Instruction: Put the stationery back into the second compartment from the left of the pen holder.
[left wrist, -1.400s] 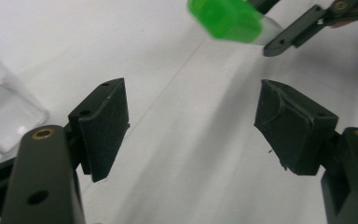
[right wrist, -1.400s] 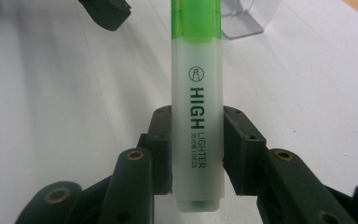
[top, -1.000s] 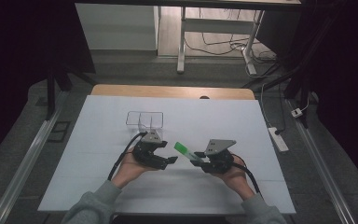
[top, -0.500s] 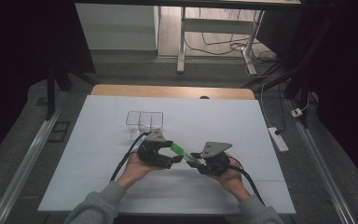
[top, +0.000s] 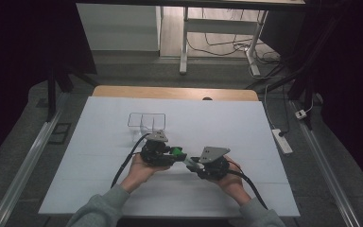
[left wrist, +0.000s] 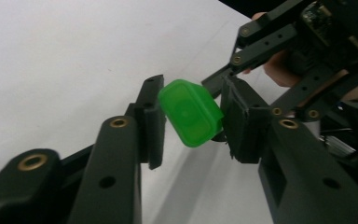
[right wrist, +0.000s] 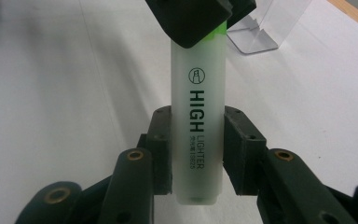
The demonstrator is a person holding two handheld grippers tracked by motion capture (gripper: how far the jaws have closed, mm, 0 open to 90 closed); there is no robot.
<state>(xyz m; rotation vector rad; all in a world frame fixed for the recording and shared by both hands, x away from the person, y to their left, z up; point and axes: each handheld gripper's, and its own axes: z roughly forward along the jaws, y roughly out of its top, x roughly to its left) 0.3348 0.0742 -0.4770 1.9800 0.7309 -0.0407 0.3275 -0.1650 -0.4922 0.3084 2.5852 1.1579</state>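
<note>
counter (top: 123, 189): white sheet lying over a wood top w/ a strip of wood showing at the far edge; giving both hands a bare work area, so the job is being done above it, near the person's side.

clear bin (top: 146, 122): see-through two-compartment box standing behind the left hand, well apart from the grip; prob. waiting as a drop-off spot, can't tell what's in it.

right hand-held gripper (right wrist: 196, 154): clamping the barrel near its butt end, pads pressing on both flanks; it's acting as the anchor so the body isn't twisting or sliding while the other end is being worked.

left hand-held gripper (left wrist: 189, 122): jaws have just been closing onto the green cap, which is sitting between the pads, both pads pressing on it; coming in end-on, opposite the right one, so a straight pull apart should be possible. Judging: uncapping is the step in hand.

highlighter (right wrist: 196, 116): being held roughly level in the air betw. the two tools, over the counter's front middle; frosted whitish barrel, black "HIGH LIGHTER" print running lengthwise w/ a small logo above it.

cap (left wrist: 190, 112): bright green, rounded-rectangular end face, seated on the barrel tip, tilted a bit in the left gripper view.
</note>
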